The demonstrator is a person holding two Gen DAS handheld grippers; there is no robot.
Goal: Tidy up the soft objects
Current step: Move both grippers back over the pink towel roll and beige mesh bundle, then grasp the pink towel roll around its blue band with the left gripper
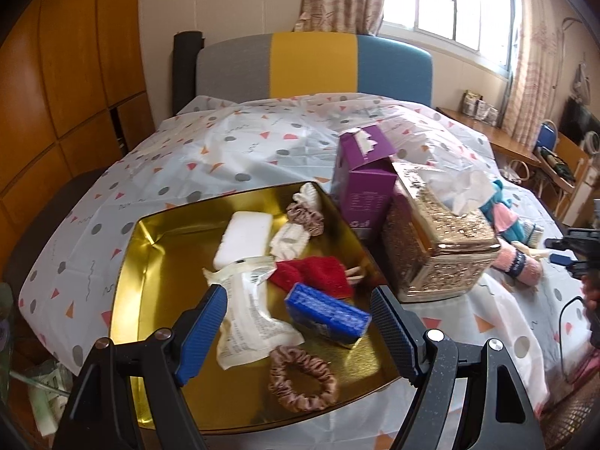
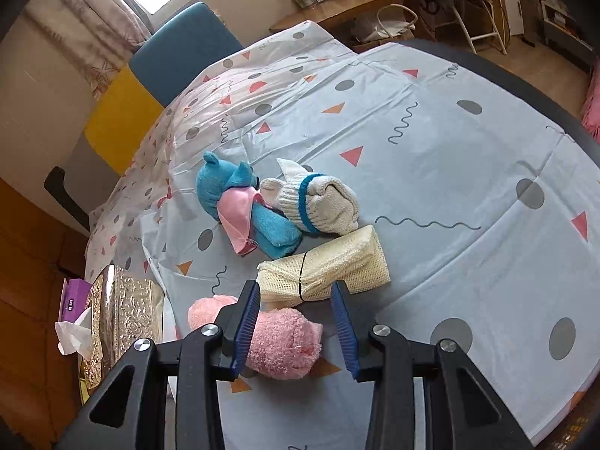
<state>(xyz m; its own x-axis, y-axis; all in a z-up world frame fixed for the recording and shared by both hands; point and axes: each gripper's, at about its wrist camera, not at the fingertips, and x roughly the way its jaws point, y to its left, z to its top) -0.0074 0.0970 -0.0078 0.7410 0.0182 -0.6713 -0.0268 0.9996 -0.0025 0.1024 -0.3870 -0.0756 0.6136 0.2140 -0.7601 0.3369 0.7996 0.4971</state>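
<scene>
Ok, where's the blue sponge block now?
Left wrist view: the blue sponge block lies in the gold tray, near its right edge, between the red cloth and the scrunchie.

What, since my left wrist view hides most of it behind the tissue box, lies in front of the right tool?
Observer: A pink fluffy roll lies right under the right tool, whose jaws stand open and grip nothing.
Operator: Anything beyond it?
Observer: A cream mesh roll, tied round with a dark band, lies just past the fingertips.
Operator: And farther out?
Observer: A blue plush toy and a white knit piece with blue stripes lie touching each other on the sheet.
</scene>
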